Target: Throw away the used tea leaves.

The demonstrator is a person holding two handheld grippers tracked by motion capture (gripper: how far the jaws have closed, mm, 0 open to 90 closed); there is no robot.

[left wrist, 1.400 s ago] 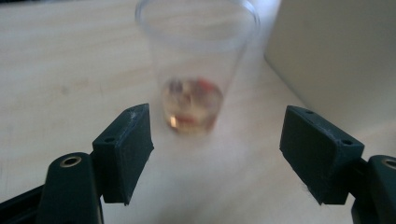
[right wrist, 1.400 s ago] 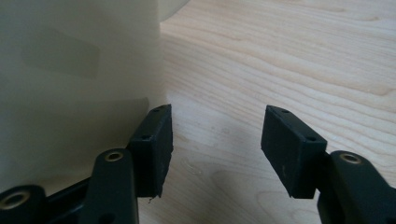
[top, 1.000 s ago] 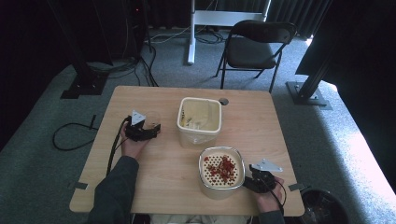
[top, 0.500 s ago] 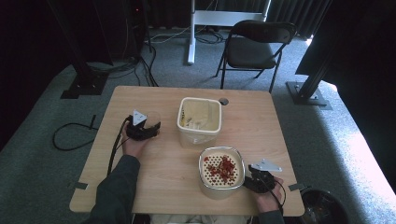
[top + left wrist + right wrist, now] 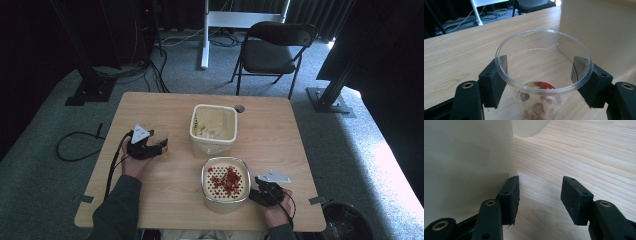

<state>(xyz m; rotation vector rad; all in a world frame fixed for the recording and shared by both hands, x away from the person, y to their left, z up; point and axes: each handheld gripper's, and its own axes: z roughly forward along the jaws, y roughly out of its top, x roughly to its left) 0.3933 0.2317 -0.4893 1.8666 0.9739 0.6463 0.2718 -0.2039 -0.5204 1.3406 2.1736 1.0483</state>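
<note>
The left gripper holds a clear plastic cup with a little red and pale residue at its bottom; the two black jaws clamp the cup's wall from either side just under the rim, having just been closing on it. In the high view the left gripper sits at the left part of the light wooden table, with the cup at its tip. Ahead of that gripper and to its right stands a cream, square plastic tub, well apart from the cup.

The right gripper rests low over the tabletop with its jaws standing wide and nothing between them, only bare wood. Its left jaw lies right against the pale wall of a cream container; whether it touches I cannot tell. In the high view the right gripper is just beside a round, cream container topped by a metal-rimmed perforated strainer holding red pieces, which lies on the side of that gripper toward the other hand.
</note>
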